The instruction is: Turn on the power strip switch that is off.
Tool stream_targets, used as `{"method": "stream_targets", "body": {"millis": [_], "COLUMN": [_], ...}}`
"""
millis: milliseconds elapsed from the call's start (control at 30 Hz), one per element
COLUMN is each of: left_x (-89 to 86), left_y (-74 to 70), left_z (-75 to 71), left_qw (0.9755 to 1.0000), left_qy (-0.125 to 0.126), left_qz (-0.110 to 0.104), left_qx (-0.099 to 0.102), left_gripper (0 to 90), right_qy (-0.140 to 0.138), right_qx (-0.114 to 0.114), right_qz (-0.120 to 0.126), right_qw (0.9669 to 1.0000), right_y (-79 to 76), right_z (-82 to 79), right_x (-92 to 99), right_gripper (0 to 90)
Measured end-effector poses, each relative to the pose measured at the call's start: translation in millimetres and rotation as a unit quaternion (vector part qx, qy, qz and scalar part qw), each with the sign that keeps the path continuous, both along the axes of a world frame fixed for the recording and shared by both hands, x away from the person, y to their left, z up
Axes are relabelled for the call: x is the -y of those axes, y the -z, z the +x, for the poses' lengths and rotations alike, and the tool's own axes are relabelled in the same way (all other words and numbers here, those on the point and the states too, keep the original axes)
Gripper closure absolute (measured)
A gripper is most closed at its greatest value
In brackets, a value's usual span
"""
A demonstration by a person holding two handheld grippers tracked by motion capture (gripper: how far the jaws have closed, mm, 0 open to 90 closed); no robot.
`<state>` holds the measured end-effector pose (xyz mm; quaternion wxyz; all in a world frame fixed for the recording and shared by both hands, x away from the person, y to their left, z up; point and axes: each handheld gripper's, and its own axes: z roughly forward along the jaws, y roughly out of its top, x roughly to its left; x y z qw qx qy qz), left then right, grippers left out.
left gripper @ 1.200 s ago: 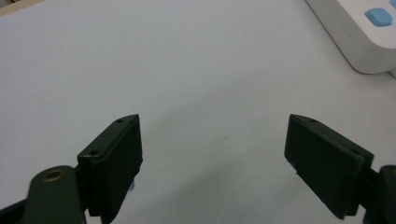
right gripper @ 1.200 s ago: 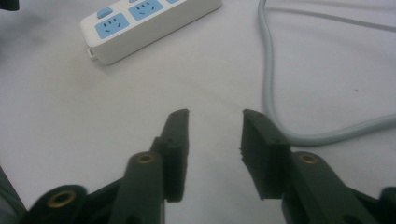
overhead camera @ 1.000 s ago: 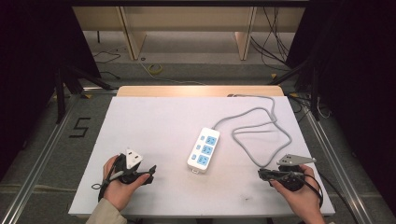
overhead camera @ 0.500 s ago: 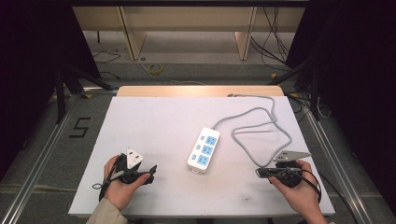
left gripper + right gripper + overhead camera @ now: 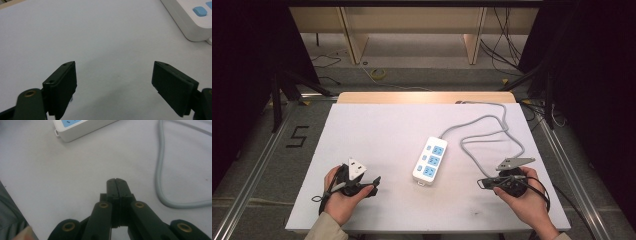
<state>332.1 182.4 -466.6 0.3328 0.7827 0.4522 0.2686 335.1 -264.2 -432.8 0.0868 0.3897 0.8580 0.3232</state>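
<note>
A white power strip (image 5: 430, 160) with blue sockets lies in the middle of the white table (image 5: 377, 130), its grey cable (image 5: 492, 135) looping off to the right. My left gripper (image 5: 374, 182) rests at the front left, jaws wide open with bare table between them; the strip's end (image 5: 192, 22) shows at the upper right of the left gripper view. At the front right my right gripper (image 5: 482, 183) is shut with nothing in it. Its closed tips (image 5: 116, 182) point toward the strip's near end (image 5: 77, 130), with the cable (image 5: 161, 170) curving past on the right.
A wooden board (image 5: 427, 97) edges the table's far side. Metal rails (image 5: 257, 165) run along both sides of the table. Beyond the table are wooden furniture legs (image 5: 357, 40) and loose cables (image 5: 379, 74) on the floor.
My right gripper has shifted slightly forward and left at the front right. The left gripper and the power strip have stayed where they were.
</note>
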Motion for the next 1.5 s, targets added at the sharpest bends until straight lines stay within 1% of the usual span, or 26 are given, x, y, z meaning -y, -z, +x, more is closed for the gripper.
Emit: {"method": "stream_targets", "body": {"millis": [133, 400, 667, 800, 833, 867, 1133, 1333, 1367, 1500], "left_x": [0.7, 2.0, 3.2, 3.5, 3.3, 3.5, 3.8, 4.9, 4.9, 5.5], "left_y": [0.1, 0.3, 0.4, 0.8, 0.6, 0.9, 0.1, 0.0, 0.0, -0.3], "left_z": [0.2, 0.6, 0.7, 1.3, 1.3, 1.4, 1.0, 1.3, 1.2, 1.7], "left_qw": [1.0, 1.0, 1.0, 1.0, 1.0, 1.0, 1.0, 1.0, 1.0, 1.0], "left_qy": [0.0, 0.0, 0.0, -0.001, -0.001, -0.001, -0.002, -0.001, -0.001, -0.001], "left_qz": [0.0, 0.0, 0.004, 0.002, 0.004, 0.002, 0.002, 0.0, 0.001, 0.001], "left_qx": [-0.001, -0.002, -0.003, -0.003, -0.003, -0.003, -0.001, 0.0, 0.0, 0.001], "left_gripper": [20.0, 20.3, 20.5, 20.7, 20.8, 20.8, 20.9, 20.9, 20.9, 20.9], "right_qy": [-0.011, -0.022, -0.027, -0.029, -0.029, -0.029, -0.036, -0.045, -0.044, -0.045], "right_qx": [-0.005, -0.012, -0.013, -0.014, -0.017, -0.015, -0.023, -0.025, -0.029, -0.031], "right_qz": [-0.007, -0.015, -0.015, -0.019, -0.018, -0.019, -0.024, -0.033, -0.034, -0.038], "right_qw": [0.9999, 0.9996, 0.9994, 0.9993, 0.9993, 0.9993, 0.9988, 0.9981, 0.9981, 0.9978], "right_y": [-1.2, -4.2, -9.2, -10.7, -11.2, -11.3, -15.2, -20.0, -20.9, -24.5], "right_z": [2.4, 8.1, 11.0, 12.9, 13.2, 14.0, 19.0, 22.9, 23.4, 26.6], "right_x": [-7.1, -16.0, -22.9, -25.7, -26.7, -27.5, -35.8, -38.8, -39.2, -40.3], "right_gripper": [90.0, 90.0, 90.0, 90.0, 90.0, 90.0, 90.0, 90.0, 90.0, 90.0]}}
